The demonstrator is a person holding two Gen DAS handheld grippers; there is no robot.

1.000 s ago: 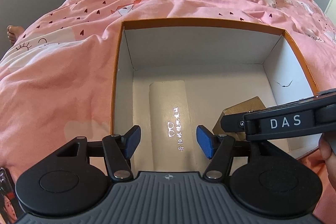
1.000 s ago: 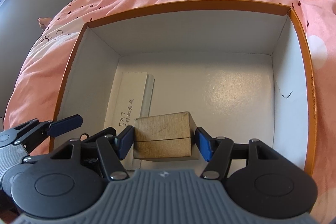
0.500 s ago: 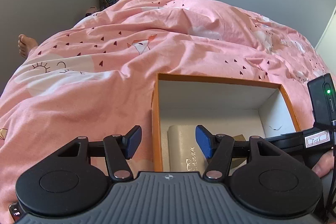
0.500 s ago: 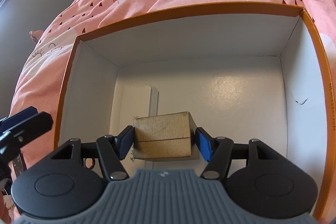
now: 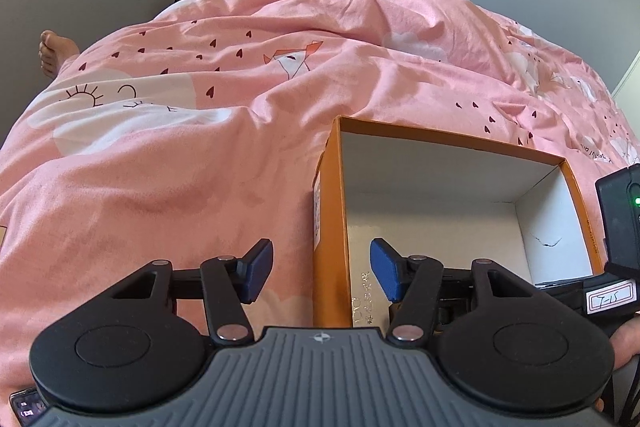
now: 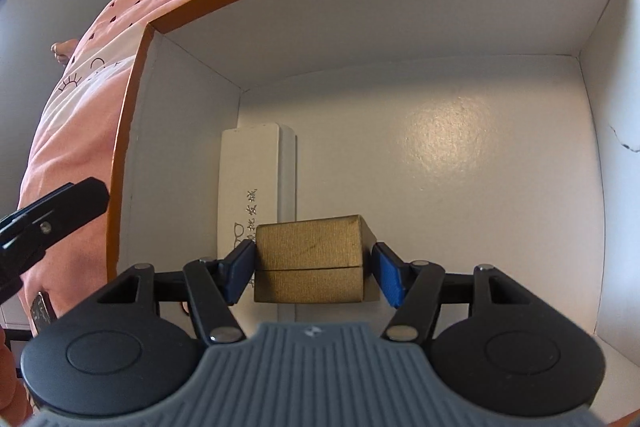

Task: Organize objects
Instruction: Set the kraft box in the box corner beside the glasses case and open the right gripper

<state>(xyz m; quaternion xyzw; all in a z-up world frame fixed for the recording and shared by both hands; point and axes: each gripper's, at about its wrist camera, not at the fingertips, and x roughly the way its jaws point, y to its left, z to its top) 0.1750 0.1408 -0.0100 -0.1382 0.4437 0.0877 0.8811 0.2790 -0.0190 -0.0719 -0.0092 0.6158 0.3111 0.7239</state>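
Two items so far concern the orange-rimmed white cardboard storage box [image 6: 592, 187] on the pink printed duvet [image 5: 200, 147]: a flat white printed carton [image 6: 250, 171] lies on the floor by the left wall, and a small gold textured box [image 6: 308, 263] is clamped between the pads of the right gripper [image 6: 310, 273], low inside, just over the carton's near end. Not released yet. Left gripper [image 5: 320, 273] is outside, straddling the box's left wall; its jaws have just been closing some but stand apart with nothing gripped. Dark phone-like object [image 6: 42, 311] lies outside, probably left to pack.
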